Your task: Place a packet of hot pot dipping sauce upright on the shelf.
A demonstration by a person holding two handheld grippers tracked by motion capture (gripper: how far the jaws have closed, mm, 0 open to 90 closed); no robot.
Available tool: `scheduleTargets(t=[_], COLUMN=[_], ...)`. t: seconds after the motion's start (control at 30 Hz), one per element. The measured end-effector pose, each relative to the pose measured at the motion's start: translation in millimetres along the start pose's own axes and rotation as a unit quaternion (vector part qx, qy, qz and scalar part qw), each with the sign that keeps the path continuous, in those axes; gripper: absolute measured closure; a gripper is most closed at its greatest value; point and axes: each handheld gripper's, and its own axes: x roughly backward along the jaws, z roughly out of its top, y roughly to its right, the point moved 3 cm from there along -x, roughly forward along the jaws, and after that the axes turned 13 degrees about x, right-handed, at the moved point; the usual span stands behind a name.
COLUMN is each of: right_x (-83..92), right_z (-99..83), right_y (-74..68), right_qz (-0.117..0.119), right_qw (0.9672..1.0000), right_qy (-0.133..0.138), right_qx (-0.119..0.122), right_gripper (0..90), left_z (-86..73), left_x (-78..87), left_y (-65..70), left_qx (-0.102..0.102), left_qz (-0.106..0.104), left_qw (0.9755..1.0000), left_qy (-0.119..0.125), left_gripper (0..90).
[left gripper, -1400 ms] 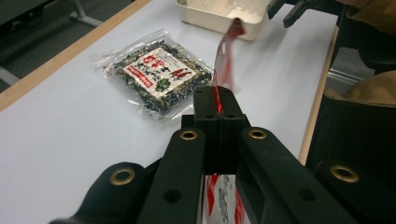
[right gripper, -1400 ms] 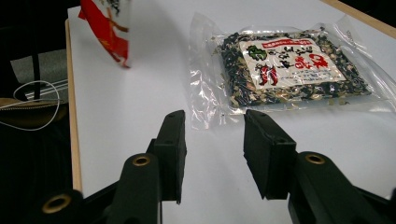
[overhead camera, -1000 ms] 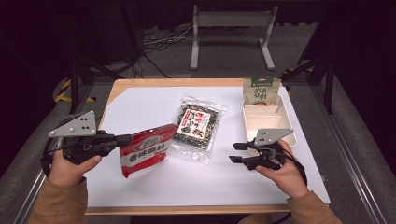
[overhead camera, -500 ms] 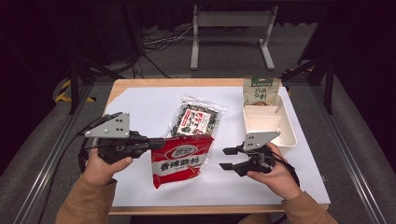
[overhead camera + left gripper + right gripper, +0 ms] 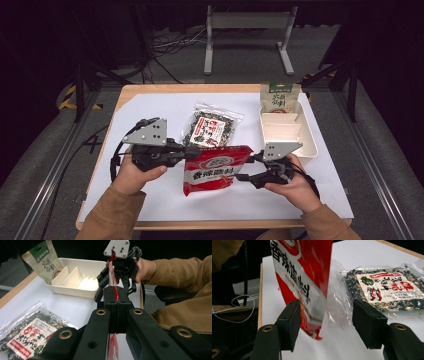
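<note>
The red packet hangs above the white table cover near the front edge, between the two hands — a flat, glossy pouch with a red top, a white band of dark printed characters across its middle and red again at the bottom. In the high view its face is turned up toward the camera and its lower edge droops toward the person. The left gripper is clamped on the packet's upper left edge; in the left gripper view the two jaws are pressed together with the thin red film pinched edge-on between them. The right gripper sits at the packet's right side with its jaws spread wide — in the right gripper view the packet's corner hangs between them, close to one pad and well clear of the other. Both hands wear tan sleeves.

Just behind the red packet lies a clear bag of dark seaweed snack with a red and white label, flat on the cover. Farther right is a cream tray with dividers, and a green and tan pouch leans at its far end.
</note>
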Motion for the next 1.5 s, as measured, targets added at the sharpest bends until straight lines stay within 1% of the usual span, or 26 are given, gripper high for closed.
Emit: scheduleTargets(t=[0.07, 0.13, 0.17, 0.3, 0.33, 0.37, 0.43, 0.47, 0.53, 0.57, 0.67, 0.7, 0.8, 0.87, 0.93, 1.0, 1.03, 1.17, 1.27, 1.3, 1.33, 1.4, 1.43, 1.47, 1.5], right_x=[-1.4, -2.5, -4.3, -12.2, -14.3, -16.3, -17.6, -20.6, -21.5, -23.0, -25.2, -25.6, -25.1, -23.8, -22.1, -20.2, -19.6, -17.0, -14.2, -14.2, -13.1, -10.4, -8.7, -7.4, -5.6], right_z=[-2.0, -2.9, -4.2, -7.6, -8.3, -8.8, -9.1, -9.7, -9.9, -10.2, -11.1, -11.8, -12.1, -11.0, -9.5, -8.2, -7.9, -6.3, -4.5, -4.5, -4.2, -3.8, -3.7, -3.7, -3.9], right_y=[-0.3, -1.0, -2.3, -7.2, -8.7, -10.1, -11.1, -12.0, -12.1, -12.1, -10.8, -9.4, -8.7, -9.3, -9.8, -10.1, -10.2, -10.9, -10.7, -10.7, -10.6, -9.7, -9.2, -8.7, -8.1], right_qz=[0.002, 0.004, 0.01, 0.019, 0.02, 0.02, 0.021, 0.026, 0.028, 0.032, 0.05, 0.054, 0.059, 0.063, 0.064, 0.065, 0.065, 0.063, 0.061, 0.061, 0.059, 0.056, 0.055, 0.053, 0.053], right_qw=[1.0, 1.0, 0.9999, 0.9996, 0.9995, 0.9992, 0.999, 0.9987, 0.9986, 0.9985, 0.9978, 0.9975, 0.9971, 0.9967, 0.9965, 0.9964, 0.9965, 0.997, 0.9971, 0.9971, 0.9972, 0.9974, 0.9975, 0.9976, 0.9977], right_qy=[0.006, 0.007, 0.01, 0.019, 0.026, 0.033, 0.038, 0.043, 0.045, 0.044, 0.043, 0.045, 0.046, 0.047, 0.047, 0.043, 0.041, 0.035, 0.032, 0.032, 0.033, 0.037, 0.038, 0.038, 0.038], right_qx=[-0.002, -0.003, -0.004, 0.0, 0.001, 0.004, 0.004, 0.008, 0.009, 0.008, 0.006, 0.004, 0.012, 0.019, 0.027, 0.031, 0.032, 0.03, 0.032, 0.032, 0.031, 0.028, 0.025, 0.022, 0.019], right_gripper=[40.0, 40.1, 40.3, 43.3, 44.5, 46.4, 47.8, 51.3, 52.4, 54.2, 62.6, 68.6, 76.4, 79.4, 80.4, 81.3, 81.6, 82.4, 83.1, 83.1, 83.3, 83.7, 83.9, 83.9, 84.1], left_z=[0.4, 1.4, 2.0, 3.6, 3.9, 3.9, 3.7, 3.9, 3.8, 3.4, 2.6, 2.3, 1.6, 1.4, 1.0, 0.5, 0.5, 0.1, -1.6, -1.6, -2.4, -3.6, -4.2, -5.2, -5.9], left_x=[-1.7, -4.4, -5.5, -10.6, -11.2, -11.2, -11.4, -11.4, -11.6, -11.7, -12.1, -12.2, -11.5, -10.4, -9.2, -9.2, -9.3, -8.5, -6.6, -6.6, -5.9, -5.1, -4.8, -5.1, -5.3], left_y=[0.1, 0.1, -0.1, 0.7, 0.9, 0.9, 2.1, 2.2, 2.1, 2.0, 0.2, 0.3, -1.1, -1.9, -3.3, -3.7, -4.0, -4.7, -9.1, -9.1, -10.7, -13.6, -13.9, -13.9, -14.1], left_qx=[-0.002, -0.004, -0.004, -0.005, -0.009, -0.009, -0.011, -0.014, -0.014, -0.011, -0.008, -0.005, -0.005, 0.0, 0.002, 0.006, 0.006, 0.008, 0.017, 0.017, 0.022, 0.027, 0.027, 0.024, 0.02], left_qz=[-0.003, -0.013, -0.01, -0.015, -0.012, -0.012, -0.012, -0.013, -0.014, -0.012, -0.012, -0.013, -0.01, -0.01, -0.01, -0.013, -0.011, -0.008, -0.009, -0.009, -0.009, -0.003, 0.0, 0.005, 0.016], left_qw=[1.0, 0.9999, 0.9999, 0.9998, 0.9998, 0.9998, 0.9995, 0.9994, 0.9993, 0.9994, 0.9994, 0.9994, 0.9994, 0.9993, 0.9992, 0.9991, 0.9991, 0.9991, 0.9988, 0.9988, 0.9986, 0.9984, 0.9986, 0.9988, 0.9988], left_qy=[0.002, 0.002, 0.002, 0.007, 0.013, 0.013, 0.026, 0.03, 0.031, 0.031, 0.03, 0.031, 0.032, 0.036, 0.039, 0.039, 0.04, 0.041, 0.045, 0.045, 0.048, 0.05, 0.047, 0.043, 0.041], left_gripper=[90.0, 90.0, 90.0, 90.0, 90.0, 90.0, 90.0, 90.0, 90.0, 90.0, 90.0, 90.0, 90.0, 90.0, 90.0, 90.0, 90.0, 89.8, 88.8, 88.4, 88.4, 84.6, 82.8, 79.5, 72.9])
